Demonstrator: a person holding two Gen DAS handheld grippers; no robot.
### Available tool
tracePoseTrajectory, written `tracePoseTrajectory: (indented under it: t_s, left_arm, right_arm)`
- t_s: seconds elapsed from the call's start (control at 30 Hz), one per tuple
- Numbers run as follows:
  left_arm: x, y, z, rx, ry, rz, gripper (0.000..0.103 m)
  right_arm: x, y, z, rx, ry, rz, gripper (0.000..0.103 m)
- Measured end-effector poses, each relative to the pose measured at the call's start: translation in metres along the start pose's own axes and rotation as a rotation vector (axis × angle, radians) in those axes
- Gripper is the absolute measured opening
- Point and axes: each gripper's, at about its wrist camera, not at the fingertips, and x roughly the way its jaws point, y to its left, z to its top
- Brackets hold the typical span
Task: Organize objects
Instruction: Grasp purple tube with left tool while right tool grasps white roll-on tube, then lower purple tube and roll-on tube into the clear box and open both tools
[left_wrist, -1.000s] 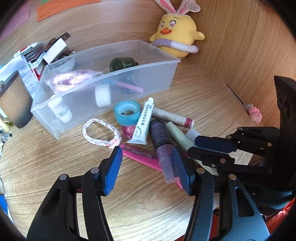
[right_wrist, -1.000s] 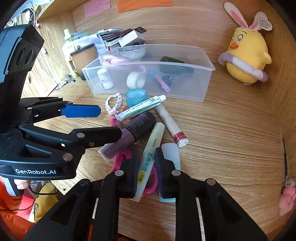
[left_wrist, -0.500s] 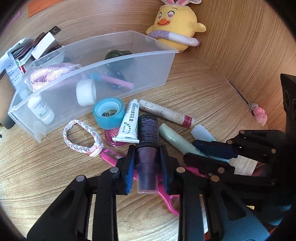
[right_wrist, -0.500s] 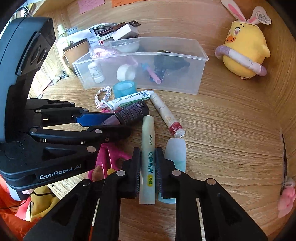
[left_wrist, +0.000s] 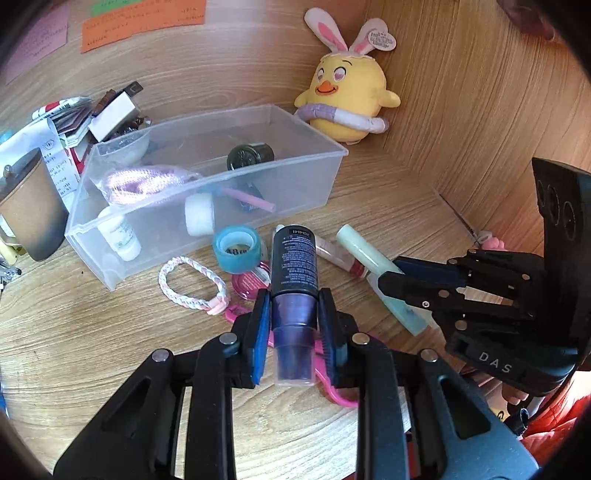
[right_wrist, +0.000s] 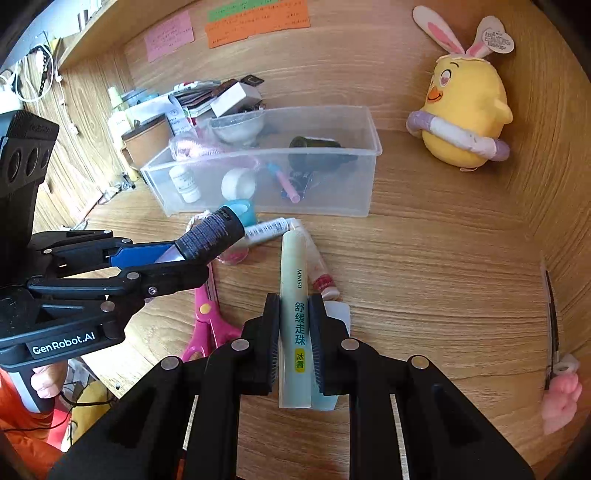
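My left gripper (left_wrist: 294, 325) is shut on a dark purple bottle (left_wrist: 293, 280) and holds it raised above the desk; the bottle also shows in the right wrist view (right_wrist: 208, 236). My right gripper (right_wrist: 294, 339) is shut on a pale green MINISO tube (right_wrist: 294, 295), lifted off the desk; the tube also shows in the left wrist view (left_wrist: 364, 251). A clear plastic bin (left_wrist: 295, 184) holding several small items stands behind both. On the desk lie a teal tape roll (left_wrist: 236, 249), a braided bracelet (left_wrist: 192, 282), pink scissors (right_wrist: 207, 325) and a pink-capped tube (right_wrist: 321, 273).
A yellow chick plush (right_wrist: 461, 114) sits at the back right by the wooden wall. A paper cup (left_wrist: 33, 214) and a pile of papers and boxes (left_wrist: 92, 114) stand left of the bin. A flat teal tube (right_wrist: 338, 314) lies under my right gripper.
Both grippers have closed on their objects and lifted them: the left on the purple bottle, the right on the green tube. Both views now look from higher up.
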Motion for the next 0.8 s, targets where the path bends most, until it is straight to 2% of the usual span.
tracePoseTrajectory:
  t_s: [0.2,0.4,0.6,0.8]
  left_arm:
    - [-0.023,0.013,0.019,-0.027,-0.086,0.034,0.025]
    - [-0.03,0.033,0.043,-0.065,-0.142,0.071,0.025]
    - [-0.026,0.055,0.063,-0.12,-0.155,0.087,0.025]
    - [-0.009,0.066,0.084,-0.134,-0.133,0.1,0.025]
  right_arm:
    - [-0.014,-0.005,0.023,0.009,-0.075,-0.021,0.014]
    - [-0.021,-0.013,0.051,0.019,-0.145,-0.04,0.014]
    - [-0.014,-0.02,0.082,0.046,-0.197,-0.053,0.014]
    - [0.008,-0.024,0.113,0.044,-0.197,-0.064,0.014]
